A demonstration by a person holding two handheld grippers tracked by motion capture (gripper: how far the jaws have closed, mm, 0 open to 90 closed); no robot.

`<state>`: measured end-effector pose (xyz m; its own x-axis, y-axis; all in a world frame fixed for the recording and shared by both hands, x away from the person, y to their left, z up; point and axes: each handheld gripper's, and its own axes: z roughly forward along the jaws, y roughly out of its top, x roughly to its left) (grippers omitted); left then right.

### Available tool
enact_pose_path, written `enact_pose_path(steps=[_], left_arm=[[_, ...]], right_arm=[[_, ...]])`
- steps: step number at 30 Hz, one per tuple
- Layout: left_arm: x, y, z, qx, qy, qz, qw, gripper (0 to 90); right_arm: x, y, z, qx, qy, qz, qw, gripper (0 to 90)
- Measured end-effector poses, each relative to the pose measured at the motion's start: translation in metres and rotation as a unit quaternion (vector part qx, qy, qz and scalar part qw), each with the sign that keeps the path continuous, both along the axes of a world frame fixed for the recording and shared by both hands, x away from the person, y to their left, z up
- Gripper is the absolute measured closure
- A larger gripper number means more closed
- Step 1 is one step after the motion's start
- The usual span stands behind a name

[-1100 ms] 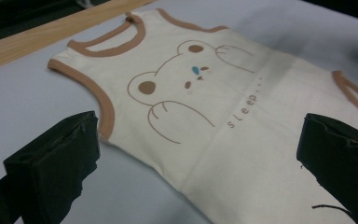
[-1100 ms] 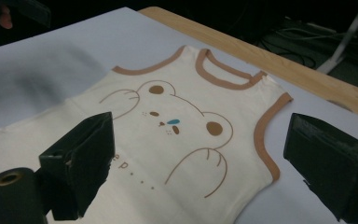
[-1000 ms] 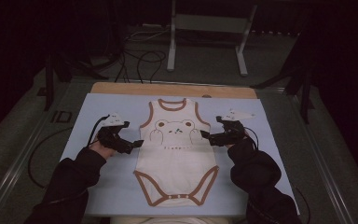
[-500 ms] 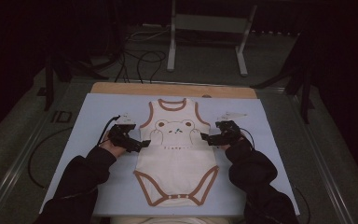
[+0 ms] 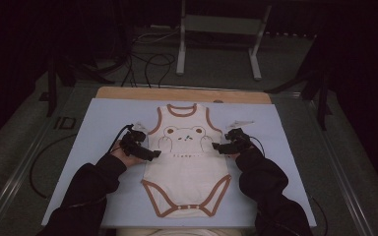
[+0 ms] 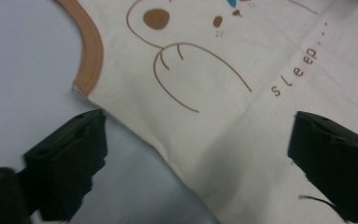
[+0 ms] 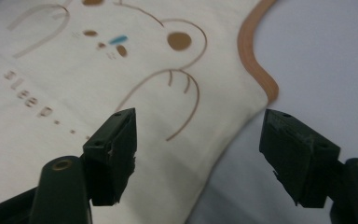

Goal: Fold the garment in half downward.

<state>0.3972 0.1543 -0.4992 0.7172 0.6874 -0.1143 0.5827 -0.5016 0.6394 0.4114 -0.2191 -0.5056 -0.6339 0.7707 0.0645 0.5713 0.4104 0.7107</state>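
One bodysuit (image 5: 186, 162); two open claws, left claw (image 5: 153, 154), right claw (image 5: 216, 147), closing astride its side edges.

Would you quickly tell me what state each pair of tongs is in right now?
Left tongs: open, just been closing, straddling the bodysuit's side edge, not gripping.
Right tongs: open, just been closing, straddling the opposite edge, not gripping.

Cream baby bodysuit (image 5: 187, 162), brown trim, bear print, spread flat, face up, mid-table

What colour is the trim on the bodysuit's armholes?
Brown, on a cream bodysuit; the trim shows best in the left gripper view.
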Motion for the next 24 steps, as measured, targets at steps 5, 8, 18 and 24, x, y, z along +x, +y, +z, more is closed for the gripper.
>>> enact_pose_path(steps=[5,8,18,24], left_arm=[[0.0,0.0,-0.002,0.003,0.005,-0.001,1.0,20.8],[-0.001,0.0,-0.005,0.007,0.004,-0.001,1.0,27.1],[0.005,0.002,-0.011,0.024,0.01,0.03,0.9992,38.9],[0.008,-0.001,-0.013,0.025,0.012,0.04,0.9988,43.0]], right_arm=[[0.001,0.001,-0.004,-0.013,0.004,-0.008,0.9999,33.2],[0.002,0.004,-0.008,-0.023,0.009,-0.008,0.9997,36.2],[0.003,0.01,-0.012,-0.043,0.019,-0.003,0.9989,42.9],[0.001,0.011,-0.012,-0.046,0.016,0.003,0.9988,52.3]])
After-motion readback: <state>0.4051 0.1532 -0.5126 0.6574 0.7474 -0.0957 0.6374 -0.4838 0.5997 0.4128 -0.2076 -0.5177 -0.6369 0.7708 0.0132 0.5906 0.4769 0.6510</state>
